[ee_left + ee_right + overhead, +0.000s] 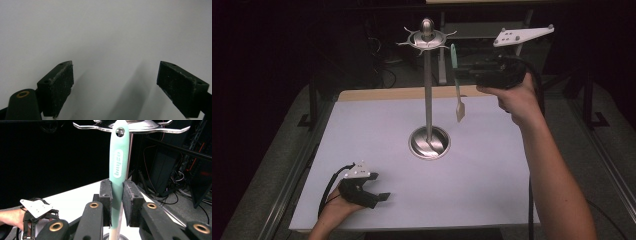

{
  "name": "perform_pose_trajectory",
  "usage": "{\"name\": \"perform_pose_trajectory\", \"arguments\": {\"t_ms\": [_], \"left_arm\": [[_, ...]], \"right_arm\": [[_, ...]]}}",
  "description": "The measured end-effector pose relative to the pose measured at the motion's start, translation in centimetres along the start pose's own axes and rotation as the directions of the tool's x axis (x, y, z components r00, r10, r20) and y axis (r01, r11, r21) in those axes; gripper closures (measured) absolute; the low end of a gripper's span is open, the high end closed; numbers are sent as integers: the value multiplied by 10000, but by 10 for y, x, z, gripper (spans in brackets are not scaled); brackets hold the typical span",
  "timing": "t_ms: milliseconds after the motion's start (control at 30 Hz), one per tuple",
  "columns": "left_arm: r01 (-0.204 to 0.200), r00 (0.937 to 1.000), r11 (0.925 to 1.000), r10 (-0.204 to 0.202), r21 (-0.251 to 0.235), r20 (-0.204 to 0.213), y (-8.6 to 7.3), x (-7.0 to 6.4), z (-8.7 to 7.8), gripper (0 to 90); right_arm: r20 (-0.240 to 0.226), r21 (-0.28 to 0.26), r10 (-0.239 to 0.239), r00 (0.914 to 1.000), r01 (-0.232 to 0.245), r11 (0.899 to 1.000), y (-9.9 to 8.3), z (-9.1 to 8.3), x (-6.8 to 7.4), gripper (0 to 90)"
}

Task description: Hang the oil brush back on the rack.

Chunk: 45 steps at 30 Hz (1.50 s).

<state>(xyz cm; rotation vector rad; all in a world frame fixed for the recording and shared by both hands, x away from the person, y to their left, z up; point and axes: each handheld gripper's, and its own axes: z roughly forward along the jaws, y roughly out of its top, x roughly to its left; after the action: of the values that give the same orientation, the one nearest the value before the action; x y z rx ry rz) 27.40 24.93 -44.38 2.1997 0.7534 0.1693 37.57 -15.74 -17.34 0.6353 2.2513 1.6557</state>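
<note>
Dark surroundings ring a white table (492, 190) bearing a steel hook stand (428, 90). Right gripper (117, 200) clamps the mint utensil (118, 170) mid-handle, its eye near 1 hook. Light, stiff, probably slick. Left gripper (374, 192), near the stand's base, sits spread, holding nothing.

Bright table (492, 195), black surroundings, soft shadows, slight blur.

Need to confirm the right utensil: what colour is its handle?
Mint green handle with white lettering, clearest in the right gripper view, clamped in the right gripper.
</note>
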Motion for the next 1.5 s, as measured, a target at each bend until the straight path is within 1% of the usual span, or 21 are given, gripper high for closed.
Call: {"name": "perform_pose_trajectory", "arguments": {"t_ms": [400,467,567,633,700,767,867,1067,1133,1233,1333,1367,1433,1500], "left_arm": [[-13,10000,10000,13,12,-34,0,1,-1,136],[-68,10000,10000,69,42,-60,0,1,-2,136],[33,10000,10000,-33,-27,-42,0,1,-1,136],[27,10000,10000,-27,19,-42,0,1,-1,136],[1,10000,10000,-1,20,-37,0,1,-1,136],[-74,10000,10000,74,35,-36,0,1,-1,136],[46,10000,10000,-46,-39,-11,1,0,0,136],[21,10000,10000,-21,57,-45,1,-1,1,135],[15,10000,10000,-14,17,-56,1,-1,1,135],[73,10000,10000,-73,7,-18,0,-1,2,135],[-5,10000,10000,5,26,-26,-1,0,1,134],[-26,10000,10000,26,1,-46,-1,0,1,135],[24,10000,10000,-25,-25,-70,-1,0,0,135],[-24,10000,10000,24,-35,-72,-1,0,0,135]], "right_arm": [[184,252,-22,9998,18,9997,4,11,-4,780],[235,297,-14,9997,7,9996,4,13,-5,780],[215,332,41,9998,-48,9994,3,15,-6,776],[245,308,-44,9997,37,9995,2,14,-6,762],[304,334,-126,9995,116,9994,2,14,-6,702],[438,438,-145,9989,126,9990,0,12,-6,670],[472,463,-80,9989,58,9989,-6,8,-6,626],[595,546,149,9981,-181,9983,-24,-1,-10,538],[758,708,107,9971,-161,9974,-34,-4,-11,513],[858,872,185,9961,-260,9958,-49,-9,-11,486],[988,1000,240,9948,-339,9944,-65,-13,-11,469],[1057,1069,178,9942,-292,9938,-70,-15,-12,465],[1110,1161,299,9934,-429,9923,-80,-17,-12,456],[1164,1302,381,9925,-533,9901,-90,-19,-13,445]]}}
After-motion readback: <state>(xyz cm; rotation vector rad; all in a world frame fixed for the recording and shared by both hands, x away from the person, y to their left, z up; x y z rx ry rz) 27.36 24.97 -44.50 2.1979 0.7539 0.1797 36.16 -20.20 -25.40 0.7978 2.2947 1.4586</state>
